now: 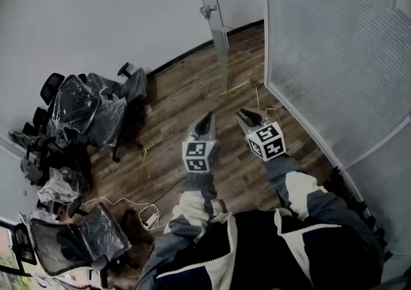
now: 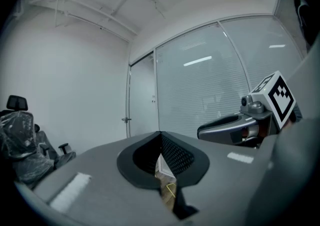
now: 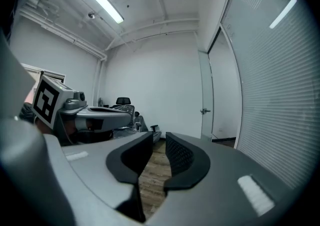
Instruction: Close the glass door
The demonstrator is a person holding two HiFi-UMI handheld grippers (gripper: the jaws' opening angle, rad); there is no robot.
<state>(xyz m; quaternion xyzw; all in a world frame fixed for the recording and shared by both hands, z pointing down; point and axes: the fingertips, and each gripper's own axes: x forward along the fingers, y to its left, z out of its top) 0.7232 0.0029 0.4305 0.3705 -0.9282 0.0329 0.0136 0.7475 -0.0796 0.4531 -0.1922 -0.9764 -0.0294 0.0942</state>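
Note:
The glass door point(image 1: 215, 6) stands open at the far end of the room, seen edge-on, with a metal handle point(image 1: 207, 11) on it. It also shows in the left gripper view as the door point(image 2: 142, 100) and in the right gripper view as the door point(image 3: 206, 95), well ahead of both grippers. My left gripper point(image 1: 209, 117) is held above the wooden floor, its jaws point(image 2: 161, 135) meeting at the tips with nothing in them. Beside it my right gripper point(image 1: 246, 114) has a narrow gap between its jaws point(image 3: 159, 137), and only floor shows through.
A frosted glass wall with blinds point(image 1: 340, 45) runs along the right. Several plastic-wrapped office chairs point(image 1: 90, 112) crowd the left wall, and another chair point(image 1: 77, 237) stands at bottom left. A white cable and adapter point(image 1: 151, 218) and yellow straps point(image 1: 257, 93) lie on the floor.

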